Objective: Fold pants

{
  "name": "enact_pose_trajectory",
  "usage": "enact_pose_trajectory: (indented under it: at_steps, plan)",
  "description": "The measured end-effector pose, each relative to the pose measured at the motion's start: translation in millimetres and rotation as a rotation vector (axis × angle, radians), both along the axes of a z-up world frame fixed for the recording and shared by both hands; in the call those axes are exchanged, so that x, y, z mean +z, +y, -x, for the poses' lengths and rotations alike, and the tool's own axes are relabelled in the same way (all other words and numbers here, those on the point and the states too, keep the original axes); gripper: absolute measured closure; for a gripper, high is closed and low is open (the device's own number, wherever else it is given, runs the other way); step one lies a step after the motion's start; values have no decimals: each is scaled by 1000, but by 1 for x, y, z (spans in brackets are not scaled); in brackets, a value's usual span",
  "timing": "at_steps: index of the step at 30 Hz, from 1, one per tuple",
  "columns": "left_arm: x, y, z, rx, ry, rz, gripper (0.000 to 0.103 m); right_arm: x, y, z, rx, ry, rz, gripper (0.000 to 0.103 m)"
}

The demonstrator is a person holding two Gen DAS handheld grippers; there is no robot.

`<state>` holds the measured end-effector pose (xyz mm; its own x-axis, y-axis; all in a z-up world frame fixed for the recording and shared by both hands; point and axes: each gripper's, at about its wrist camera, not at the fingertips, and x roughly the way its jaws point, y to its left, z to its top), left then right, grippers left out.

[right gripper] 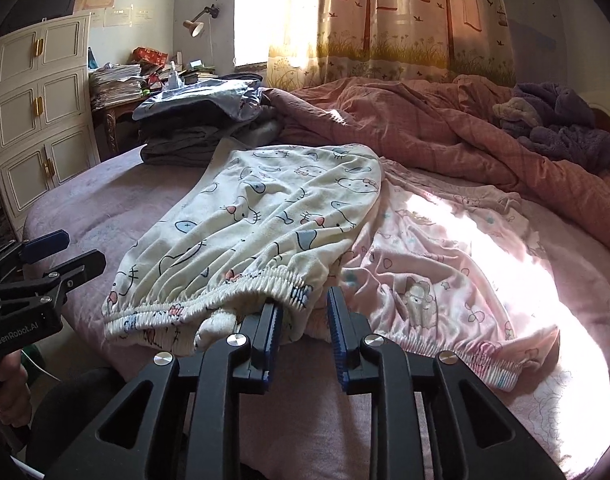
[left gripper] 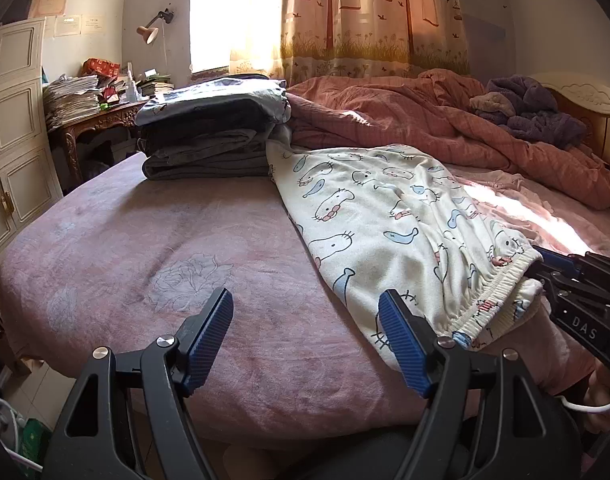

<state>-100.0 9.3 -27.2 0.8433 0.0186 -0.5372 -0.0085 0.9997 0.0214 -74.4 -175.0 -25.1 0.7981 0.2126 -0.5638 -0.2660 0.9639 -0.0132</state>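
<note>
Cream pants printed with cartoon cats lie on the pink bed, elastic waistband towards me; they also show in the right wrist view. My left gripper is open and empty, low over the bedspread just left of the waistband's near corner. My right gripper is partly open at the waistband's right end; its left finger touches or slips under the elastic, and nothing is clamped. The right gripper shows at the right edge of the left wrist view.
A stack of folded dark clothes stands at the bed's far left. A second pink printed garment lies right of the pants. A rumpled pink duvet covers the far side. A white cabinet and cluttered desk stand left.
</note>
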Motion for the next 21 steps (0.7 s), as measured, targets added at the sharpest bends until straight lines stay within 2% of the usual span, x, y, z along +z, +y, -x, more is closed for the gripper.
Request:
enact_pose_trajectory:
  at_steps: [3,6,11,15,21]
  plan:
    - [2,2,1,0,-8,3,28,-4,8,-15,-15,15,42,80]
    - [3,4,1,14,-13,-4,26,-9,3,-22,-18,44,13,96]
    - [1,5,1,1,-1,15,26,-6,-12,-7,-47,45,-38,98]
    - [1,0,3,-75,43,27,26,-8,-13,13,-67,50,-25,98]
    - [0,-9,15,-67,21,-52,26,-9,-18,41,-90,61,-47,98]
